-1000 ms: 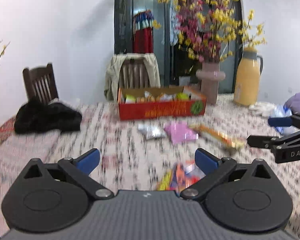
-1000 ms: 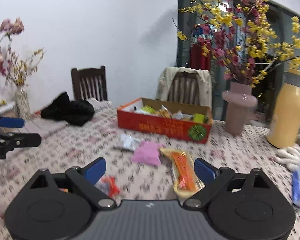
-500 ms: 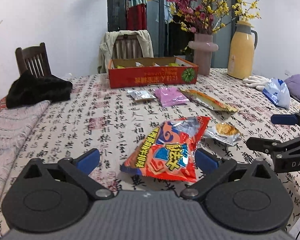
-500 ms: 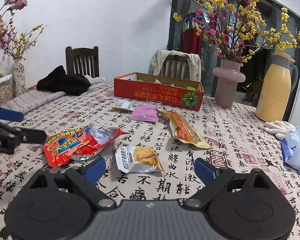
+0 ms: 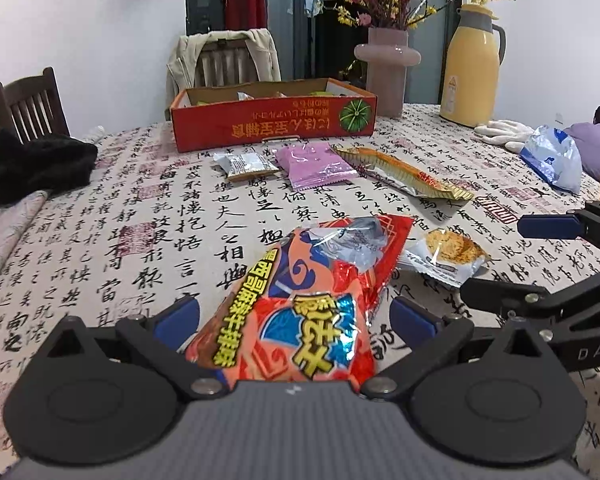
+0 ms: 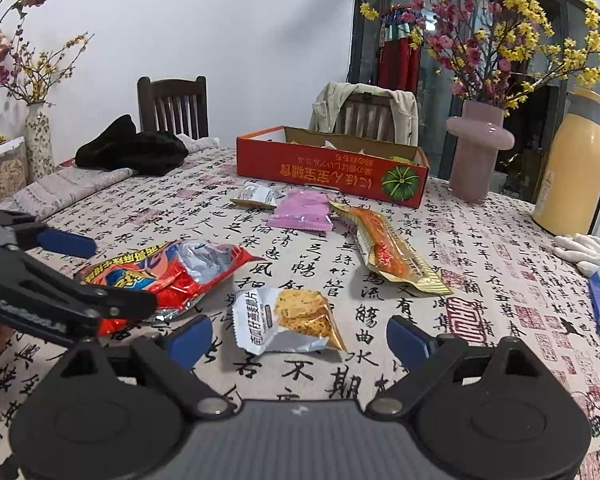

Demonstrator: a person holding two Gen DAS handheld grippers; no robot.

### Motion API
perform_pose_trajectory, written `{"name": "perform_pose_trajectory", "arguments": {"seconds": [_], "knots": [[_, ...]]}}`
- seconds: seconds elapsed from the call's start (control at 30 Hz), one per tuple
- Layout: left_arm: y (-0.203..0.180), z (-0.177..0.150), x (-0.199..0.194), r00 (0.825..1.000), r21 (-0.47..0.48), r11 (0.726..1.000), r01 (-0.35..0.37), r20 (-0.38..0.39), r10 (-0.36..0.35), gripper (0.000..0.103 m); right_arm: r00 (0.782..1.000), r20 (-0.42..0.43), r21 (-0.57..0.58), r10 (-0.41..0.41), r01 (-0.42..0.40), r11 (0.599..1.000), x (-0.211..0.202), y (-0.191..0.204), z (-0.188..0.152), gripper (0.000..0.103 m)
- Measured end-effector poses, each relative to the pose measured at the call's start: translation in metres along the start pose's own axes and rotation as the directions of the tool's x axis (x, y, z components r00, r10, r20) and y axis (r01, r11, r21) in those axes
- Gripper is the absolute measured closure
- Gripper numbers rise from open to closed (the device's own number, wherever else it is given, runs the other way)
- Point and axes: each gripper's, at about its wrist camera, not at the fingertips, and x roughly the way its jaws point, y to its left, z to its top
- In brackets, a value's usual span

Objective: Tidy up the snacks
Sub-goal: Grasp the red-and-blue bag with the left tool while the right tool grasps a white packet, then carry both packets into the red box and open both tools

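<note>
A red snack bag (image 5: 312,304) lies on the table between the wide-open jaws of my left gripper (image 5: 294,318); it also shows in the right wrist view (image 6: 168,272). My right gripper (image 6: 298,338) is open around a small silver cracker packet (image 6: 288,318), which also shows in the left wrist view (image 5: 444,256). Farther back lie a gold-orange packet (image 6: 388,252), a pink packet (image 6: 304,210) and a small silver packet (image 6: 256,196). A red cardboard box (image 6: 332,168) holding snacks stands behind them.
A pink vase (image 6: 478,150) with flowering branches and a yellow thermos (image 6: 572,172) stand at the back right. White gloves (image 6: 584,248) and a blue plastic bag (image 5: 552,160) lie at the right. A black garment (image 6: 132,150) lies at the back left, chairs behind.
Both grippers have dropped lower and moved forward over the table. The red bag now sits between the left jaws and the cracker packet between the right jaws.
</note>
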Motion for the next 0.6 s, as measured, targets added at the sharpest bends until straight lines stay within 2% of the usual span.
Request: {"name": "perform_pose_trajectory", "arguments": {"seconds": [0.17,0.33,0.4,0.5,0.6], "knots": [[0.004,0.004,0.015,1.0,-0.024,1.0,0.008,-0.025,-0.008,0.001,1.0,-0.018,0.012,0.021,-0.02,1.0,0.016,-0.003,0.005,0.015],[0.012,0.004,0.024,0.998,-0.061,0.997,0.036,-0.043,-0.039,0.014,0.998,-0.05,0.009,0.043,-0.043,0.999,0.032,-0.002,0.008,0.018],[0.013,0.004,0.023,0.998,-0.062,0.997,0.046,-0.034,-0.048,0.023,0.997,-0.064,0.006,0.052,-0.051,0.999,0.037,-0.001,0.007,0.023],[0.012,0.004,0.021,0.998,-0.063,0.997,0.054,-0.026,-0.056,0.031,0.994,-0.086,0.012,0.07,-0.069,0.998,0.042,0.0,0.007,0.038],[0.009,0.003,0.016,0.998,-0.061,0.996,0.059,-0.024,-0.061,0.033,0.994,-0.085,0.014,0.068,-0.067,0.998,0.041,-0.001,0.006,0.043]]}}
